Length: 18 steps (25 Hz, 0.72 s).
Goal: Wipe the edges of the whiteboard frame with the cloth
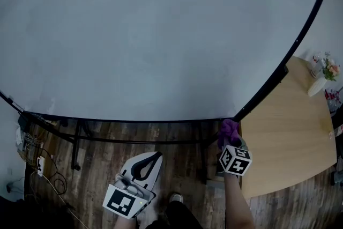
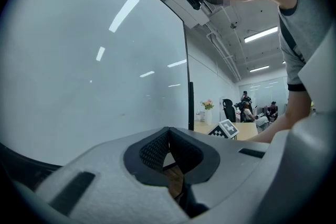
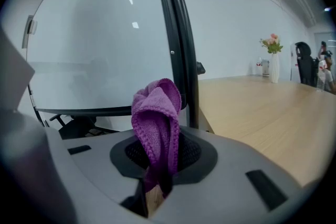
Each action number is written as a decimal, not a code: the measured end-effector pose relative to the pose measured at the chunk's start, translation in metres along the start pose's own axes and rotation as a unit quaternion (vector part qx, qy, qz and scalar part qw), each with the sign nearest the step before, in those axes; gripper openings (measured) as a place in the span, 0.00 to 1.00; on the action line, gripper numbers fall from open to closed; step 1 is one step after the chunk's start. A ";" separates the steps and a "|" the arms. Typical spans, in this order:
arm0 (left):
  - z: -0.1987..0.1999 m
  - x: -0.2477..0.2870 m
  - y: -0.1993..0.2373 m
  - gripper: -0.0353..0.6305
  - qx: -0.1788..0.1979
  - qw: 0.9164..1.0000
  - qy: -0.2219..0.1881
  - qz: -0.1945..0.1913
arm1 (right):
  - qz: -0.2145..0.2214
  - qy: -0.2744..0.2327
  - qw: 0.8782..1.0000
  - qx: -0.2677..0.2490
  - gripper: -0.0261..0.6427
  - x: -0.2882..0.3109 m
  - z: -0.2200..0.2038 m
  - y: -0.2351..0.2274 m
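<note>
1. Two jaws of the right gripper (image 3: 159, 157) are clamped on a purple knitted cloth (image 3: 157, 110), and its bunched end sticks out past the fingertips.
2. That bunch sits at the lower right corner of the black whiteboard frame (image 1: 234, 117). In the right gripper view the frame's right edge (image 3: 181, 50) stands upright just behind the cloth; whether they touch cannot be told.
3. From that corner the bottom edge (image 1: 134, 119) runs away to the left and the right edge climbs upward. Judging by where the cloth is, either edge could be followed from here.
4. The left gripper (image 1: 143, 164) has its jaws pressed together on nothing. It hangs lower, well apart from the frame, so the right gripper is the nearer one.
5. A light wooden table (image 1: 289, 131) lies just beside the corner, on its right.
</note>
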<state>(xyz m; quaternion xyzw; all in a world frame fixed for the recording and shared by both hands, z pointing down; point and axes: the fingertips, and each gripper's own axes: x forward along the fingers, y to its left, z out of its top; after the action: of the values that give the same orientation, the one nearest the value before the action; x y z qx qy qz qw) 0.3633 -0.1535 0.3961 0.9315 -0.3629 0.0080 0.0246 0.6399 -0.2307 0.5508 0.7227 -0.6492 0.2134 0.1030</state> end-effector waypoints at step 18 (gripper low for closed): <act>0.035 -0.189 0.008 0.08 0.034 0.993 -0.032 0.111 | 0.129 -0.053 0.989 -0.057 0.15 -0.161 -0.002 0.158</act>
<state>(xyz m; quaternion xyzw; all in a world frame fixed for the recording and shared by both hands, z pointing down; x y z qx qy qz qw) 0.2189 -0.0338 0.3552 0.8854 -0.4645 -0.0066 -0.0196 0.4732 -0.1076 0.4615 0.6365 -0.7524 0.1489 0.0810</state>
